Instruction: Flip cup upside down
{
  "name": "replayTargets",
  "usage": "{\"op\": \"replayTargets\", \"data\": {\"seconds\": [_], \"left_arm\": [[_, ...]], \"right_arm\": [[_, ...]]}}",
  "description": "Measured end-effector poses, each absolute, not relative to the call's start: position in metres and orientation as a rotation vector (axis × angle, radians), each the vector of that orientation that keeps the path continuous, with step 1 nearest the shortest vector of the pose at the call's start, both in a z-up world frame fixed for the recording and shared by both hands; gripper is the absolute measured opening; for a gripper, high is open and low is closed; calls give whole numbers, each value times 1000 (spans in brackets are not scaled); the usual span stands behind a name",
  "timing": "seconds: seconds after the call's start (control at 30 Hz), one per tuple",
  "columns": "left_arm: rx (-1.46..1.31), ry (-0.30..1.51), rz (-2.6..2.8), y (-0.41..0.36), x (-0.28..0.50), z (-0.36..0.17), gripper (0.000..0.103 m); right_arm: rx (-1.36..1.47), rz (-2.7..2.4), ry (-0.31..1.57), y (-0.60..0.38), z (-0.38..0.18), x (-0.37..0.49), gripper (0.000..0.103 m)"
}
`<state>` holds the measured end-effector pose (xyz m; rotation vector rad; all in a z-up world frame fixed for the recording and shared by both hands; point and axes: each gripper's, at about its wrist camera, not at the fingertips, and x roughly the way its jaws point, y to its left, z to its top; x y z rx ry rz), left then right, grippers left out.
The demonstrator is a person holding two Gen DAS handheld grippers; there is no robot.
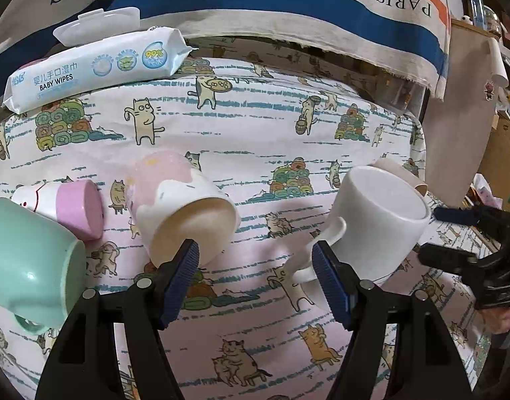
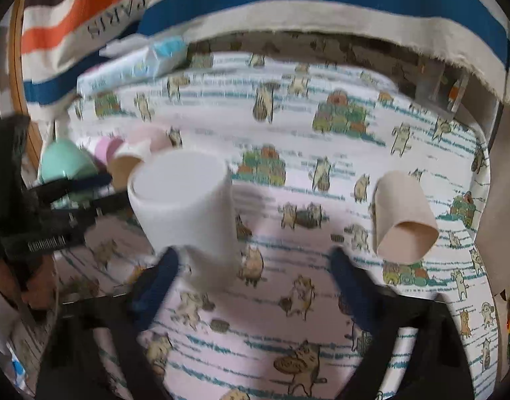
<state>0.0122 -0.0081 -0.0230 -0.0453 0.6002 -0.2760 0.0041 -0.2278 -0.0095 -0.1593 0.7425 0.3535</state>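
My left hand-held gripper (image 1: pixel 255 263) is wide open, holding nothing, over the cat-print cloth on the bench (image 1: pixel 255 140). The white mug (image 1: pixel 376 220) sits upside down just right of its right pad, handle toward me, its rim looking slightly tilted. My right hand-held gripper (image 2: pixel 251 266) is blurred; jaws look spread, nothing between them, and the mug (image 2: pixel 184 203) is by its left finger. A pink-and-white cup (image 1: pixel 181 206) lies on its side touching the left pad. A mint mug (image 1: pixel 31 253) and a pink-capped bottle (image 1: pixel 64 206) crowd the left edge. A beige paper cup (image 2: pixel 405 220) lies tipped near the bench's right edge. Baby wipes (image 1: pixel 94 70) are at the back. Open cloth in the middle.
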Motion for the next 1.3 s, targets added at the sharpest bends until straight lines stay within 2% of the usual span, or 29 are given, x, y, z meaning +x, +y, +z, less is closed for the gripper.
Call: {"op": "replayTargets", "data": {"seconds": [0.13,0.2,0.27,0.63,0.77,0.83,0.9,1.0,1.03,1.13,1.3], "left_arm": [[-36,605,-274,-9,13,-24,69],[-38,607,-276,-8,14,-25,69],[-43,609,-281,-8,14,-24,69],[-34,629,-297,-11,15,-26,69],[-35,614,-301,-11,14,-25,69],[-23,582,-285,-12,9,-21,69],[-20,532,-273,-12,3,-17,72],[-40,436,-229,-6,-9,-9,98],[-47,395,-208,-4,-14,-6,102],[-25,290,-137,-1,-26,0,102],[2,274,-100,-3,-27,2,102]], "right_arm": [[-152,387,797,-223,-24,8,68],[-179,374,811,-218,-30,11,55],[-183,374,849,-216,-37,16,50],[-168,402,896,-201,-47,35,49],[-174,393,843,-203,-41,31,50],[-178,377,760,-206,-34,24,56],[-160,361,655,-209,-25,17,84],[-132,332,480,-211,-12,7,97],[-131,330,443,-211,-9,6,103],[-134,327,370,-206,-3,6,103],[-138,339,329,-203,-2,8,103]]}}
